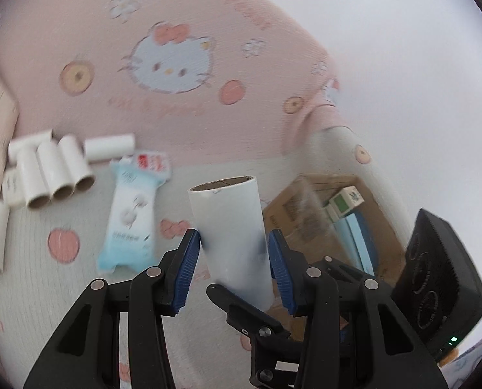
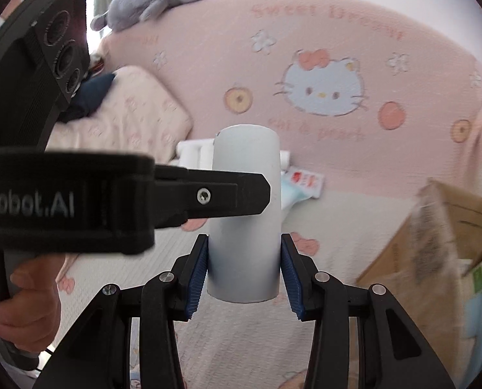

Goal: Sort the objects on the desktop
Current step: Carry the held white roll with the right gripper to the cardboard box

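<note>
The left gripper (image 1: pixel 233 253) has its jaws closed on a white paper roll (image 1: pixel 231 227), pads pressing both sides, holding it upright and clear of the bed (image 1: pixel 63 291). The right gripper (image 2: pixel 243 269) clamps the same roll (image 2: pixel 246 201) lower down, with one black finger of the left gripper crossing in front of it. At far left on the bed lies a cluster of more white rolls (image 1: pixel 51 175), and just right of them a blue-and-white tissue pack (image 1: pixel 129 217). An open cardboard box (image 1: pixel 325 214) sits to the right, with small cartons inside.
</note>
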The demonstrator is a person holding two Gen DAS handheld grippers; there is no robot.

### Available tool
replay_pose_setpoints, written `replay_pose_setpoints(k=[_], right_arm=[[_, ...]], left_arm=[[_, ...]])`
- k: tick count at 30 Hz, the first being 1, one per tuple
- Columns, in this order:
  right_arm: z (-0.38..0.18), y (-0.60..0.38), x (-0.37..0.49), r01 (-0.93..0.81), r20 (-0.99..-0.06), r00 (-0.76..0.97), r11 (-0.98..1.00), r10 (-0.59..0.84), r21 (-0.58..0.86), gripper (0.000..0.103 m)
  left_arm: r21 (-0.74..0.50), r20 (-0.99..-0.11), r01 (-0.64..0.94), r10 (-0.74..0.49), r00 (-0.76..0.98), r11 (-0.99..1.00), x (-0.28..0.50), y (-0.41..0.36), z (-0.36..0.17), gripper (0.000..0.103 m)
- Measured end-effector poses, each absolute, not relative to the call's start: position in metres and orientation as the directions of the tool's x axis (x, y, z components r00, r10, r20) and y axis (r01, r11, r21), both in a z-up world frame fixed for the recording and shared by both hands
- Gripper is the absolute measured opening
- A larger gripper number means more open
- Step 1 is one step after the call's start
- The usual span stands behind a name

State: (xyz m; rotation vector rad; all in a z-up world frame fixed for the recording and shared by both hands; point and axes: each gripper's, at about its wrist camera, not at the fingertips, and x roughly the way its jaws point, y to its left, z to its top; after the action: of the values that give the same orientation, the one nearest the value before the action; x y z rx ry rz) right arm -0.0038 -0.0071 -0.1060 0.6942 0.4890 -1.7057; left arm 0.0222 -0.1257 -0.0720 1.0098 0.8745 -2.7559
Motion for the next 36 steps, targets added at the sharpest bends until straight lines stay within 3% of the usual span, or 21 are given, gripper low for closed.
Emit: replay_pose_setpoints(k=[5, 9, 16, 26, 36], right_arm=[[-0.078, 0.008, -0.008, 0.951, -0.646, -0.259, -0.308, -0.718, -0.038, 0.040], [-0.059, 0.027, -0.025, 0.936, -0.623, -0.284, -0.353, -0.729, -0.014, 0.040], [-0.038, 0.045, -0.052, 0.894, -0.609, -0.379, -0.445, -0.697, -0.048, 0.040], [-0.027, 0.065, -0.108, 0.850, -0.690, -0.382, -0.527, -0.615, 0.000, 0.042], [-0.052, 0.086, -0.184, 0.790, -0.822, -0.159, -0.570, -0.547, 0.227, 0.043]], left_arm=[[-0.457, -0.593, 0.193, 0.136, -0.794, -0.868, 0.005, -0.103, -0.045, 0.048], [-0.459, -0.585, 0.159, 0.163, -0.794, -0.874, -0.012, -0.088, -0.031, 0.048], [-0.494, -0.606, 0.068, 0.287, -0.742, -0.867, -0.055, -0.071, -0.015, 0.049], [-0.426, -0.682, -0.048, 0.355, -0.640, -0.904, -0.124, -0.025, -0.006, 0.049], [-0.359, -0.845, -0.042, 0.344, -0.410, -0.932, -0.194, 0.014, -0.040, 0.048]])
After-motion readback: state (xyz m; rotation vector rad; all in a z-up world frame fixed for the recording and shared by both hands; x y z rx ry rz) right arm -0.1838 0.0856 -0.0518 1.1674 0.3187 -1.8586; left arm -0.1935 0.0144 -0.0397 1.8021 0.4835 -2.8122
